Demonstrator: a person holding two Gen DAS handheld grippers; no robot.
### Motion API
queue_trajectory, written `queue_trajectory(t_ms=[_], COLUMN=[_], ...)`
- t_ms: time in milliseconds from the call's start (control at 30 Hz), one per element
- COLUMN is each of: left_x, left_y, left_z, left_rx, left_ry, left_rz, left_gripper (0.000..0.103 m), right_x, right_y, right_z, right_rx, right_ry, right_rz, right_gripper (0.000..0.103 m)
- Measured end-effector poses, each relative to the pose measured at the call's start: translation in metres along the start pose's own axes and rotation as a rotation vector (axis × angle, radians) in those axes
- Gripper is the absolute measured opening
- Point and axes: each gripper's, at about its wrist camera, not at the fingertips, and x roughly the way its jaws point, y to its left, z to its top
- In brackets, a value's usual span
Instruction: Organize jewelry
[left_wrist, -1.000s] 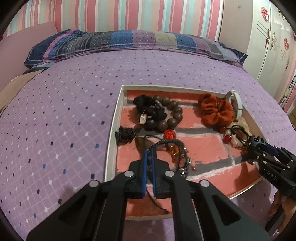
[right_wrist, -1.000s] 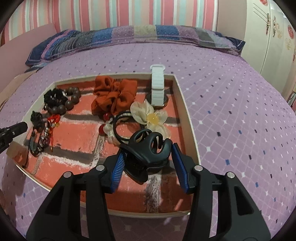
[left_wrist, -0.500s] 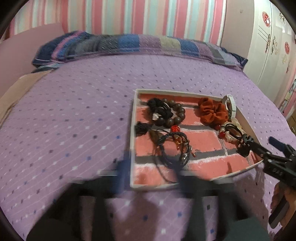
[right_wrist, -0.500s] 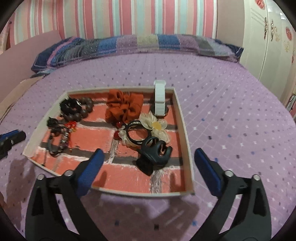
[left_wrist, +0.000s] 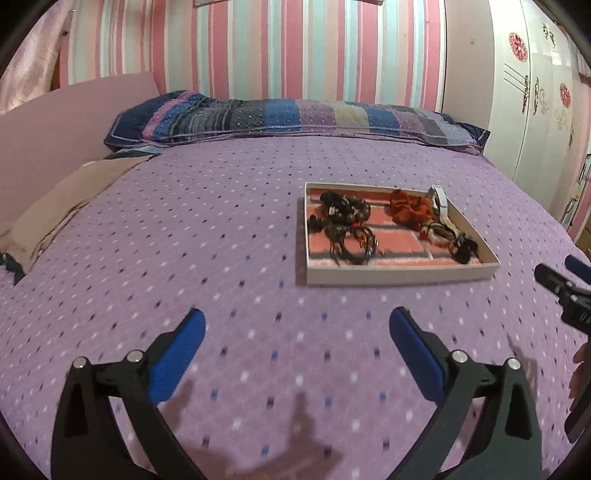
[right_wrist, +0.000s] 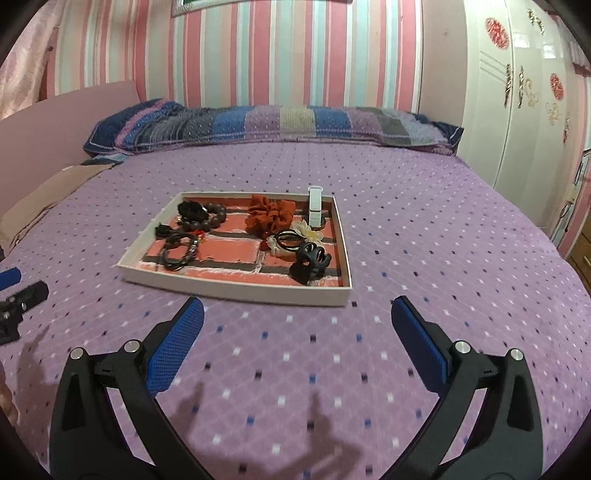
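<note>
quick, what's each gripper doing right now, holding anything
left gripper: jaws opening, wide apart, nothing between them
right gripper: open, empty, black hair claw lies in the tray

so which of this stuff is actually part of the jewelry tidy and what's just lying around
Part of the job:
tray
bead bracelet
orange scrunchie
black hair clip
white watch strap
cord bracelets

Just lying about:
striped pillow
purple bedspread
wardrobe

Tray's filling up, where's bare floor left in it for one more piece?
Inside the tray: bare brick floor mid-front, between the black cord bracelet and the black claw clip. Crowded: the back row and right side around the orange scrunchie.
</note>
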Motion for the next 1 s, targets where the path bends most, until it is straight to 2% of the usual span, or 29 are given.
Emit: queue_trajectory(t_ms=[333, 600, 733, 1000], left_x=[-0.077, -0.119, -0.13, -0.136], left_y=[-0.004, -0.03, -0.033, -0.03], left_z=[-0.047, -0.065, -0.069, -0.072], left_rx=[-0.022, 0.043, 0.022, 0.004], left_ry=[-0.037, -0.061, -0.057, -0.059], left_rz=[0.019, 0.0, -0.038, -0.031], left_gripper=[0.099, 0.099, 0.099, 0.099], right_x=[-0.078, -0.123, -0.138, -0.147], right_y=[0.009, 0.007, 0.012, 0.016], right_z=[-0.045, -0.07, -0.076, -0.085], right_rx=[-0.023, 0.019, 0.006, -0.002], right_ry=[-0.007, -0.017, -0.034, -0.033], right_rz=[-0.044, -0.022, -0.029, -0.03], right_gripper=[0.099, 0.099, 0.099, 0.099])
